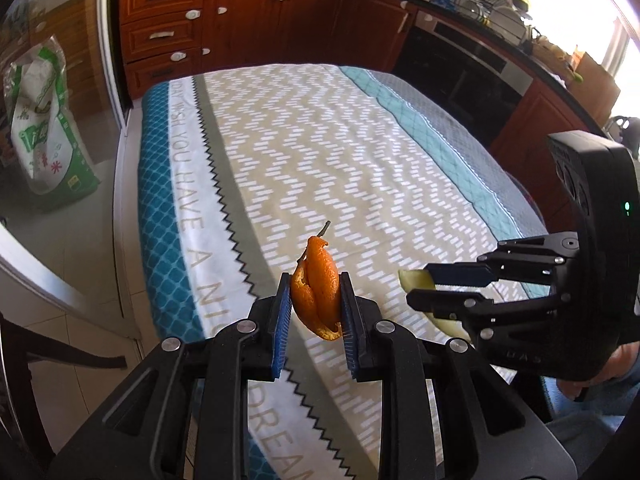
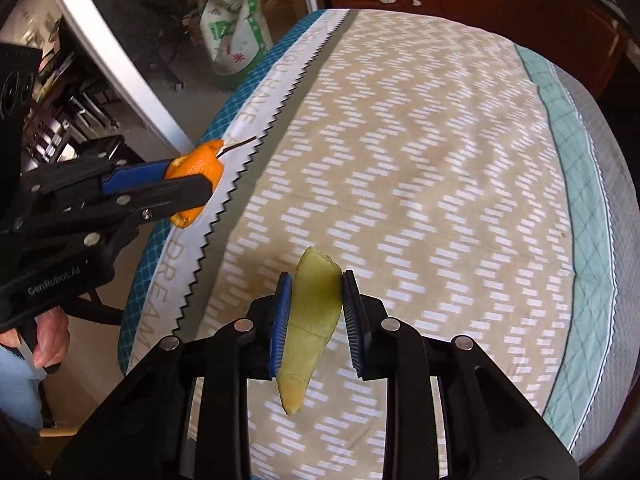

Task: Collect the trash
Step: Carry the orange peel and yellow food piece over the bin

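Step in hand: both pieces of trash lifted clear of the counter (image 1: 360,168); carry-off to a bin judged next; no bin seen in either view
Left gripper (image 1: 315,300): jaws pinching the orange peel (image 1: 318,286) between blue pads; peel upright, stalk poking out at 12 o'clock; held above the white lettered band of the cloth
Right gripper (image 2: 314,312): jaws pressed onto the pale green peel (image 2: 306,328); strip hanging down past the pads toward 6 o'clock, tip free in the air; held above the tan zigzag part of the cloth
Seen from the left wrist: right gripper at 3 o'clock, green strip sticking out of its tips toward 9 o'clock
Seen from the right wrist: left gripper at 9 o'clock, orange peel at its tips
Next move: a place to drop both peels to be found first; grips to be kept firm on the way, the green strip being long and likely floppy
Around: wooden cabinets (image 1: 240,20) at 12 o'clock; oven front (image 1: 460,68) at 1 o'clock; green and white bag (image 1: 44,128) on the floor at 9 o'clock
In the way: nothing on the cloth between the two grippers; each gripper close beside the other, so a knock is possible on a turn
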`<state>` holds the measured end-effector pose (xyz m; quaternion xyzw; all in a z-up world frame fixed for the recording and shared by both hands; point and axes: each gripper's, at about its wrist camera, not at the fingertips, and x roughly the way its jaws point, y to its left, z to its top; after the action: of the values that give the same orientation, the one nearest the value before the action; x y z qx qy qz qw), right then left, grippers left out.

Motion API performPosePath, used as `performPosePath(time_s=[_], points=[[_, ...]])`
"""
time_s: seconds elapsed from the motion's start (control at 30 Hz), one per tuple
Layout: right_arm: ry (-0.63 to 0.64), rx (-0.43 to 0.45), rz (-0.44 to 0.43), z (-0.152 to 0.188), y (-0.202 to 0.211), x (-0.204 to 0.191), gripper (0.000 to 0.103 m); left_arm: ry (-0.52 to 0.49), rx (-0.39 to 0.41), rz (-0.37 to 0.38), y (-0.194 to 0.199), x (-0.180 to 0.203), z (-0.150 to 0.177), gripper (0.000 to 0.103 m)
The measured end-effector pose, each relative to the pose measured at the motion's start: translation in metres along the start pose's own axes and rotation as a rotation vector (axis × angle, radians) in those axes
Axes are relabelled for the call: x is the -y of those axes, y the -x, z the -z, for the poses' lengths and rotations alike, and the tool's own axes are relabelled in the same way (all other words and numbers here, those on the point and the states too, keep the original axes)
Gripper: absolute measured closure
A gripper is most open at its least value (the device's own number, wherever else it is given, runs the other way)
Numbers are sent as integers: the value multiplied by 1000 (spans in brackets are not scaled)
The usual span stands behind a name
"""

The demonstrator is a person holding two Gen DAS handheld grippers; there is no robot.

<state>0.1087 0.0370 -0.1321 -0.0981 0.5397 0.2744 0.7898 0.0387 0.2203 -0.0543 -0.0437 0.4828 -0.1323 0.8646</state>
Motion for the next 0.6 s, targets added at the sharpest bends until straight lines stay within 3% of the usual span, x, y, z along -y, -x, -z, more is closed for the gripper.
performPosePath(time_s=[0.6], points=[[-380,110,154,38,77,233,78,-293,-78,182,-105,193,-85,79]])
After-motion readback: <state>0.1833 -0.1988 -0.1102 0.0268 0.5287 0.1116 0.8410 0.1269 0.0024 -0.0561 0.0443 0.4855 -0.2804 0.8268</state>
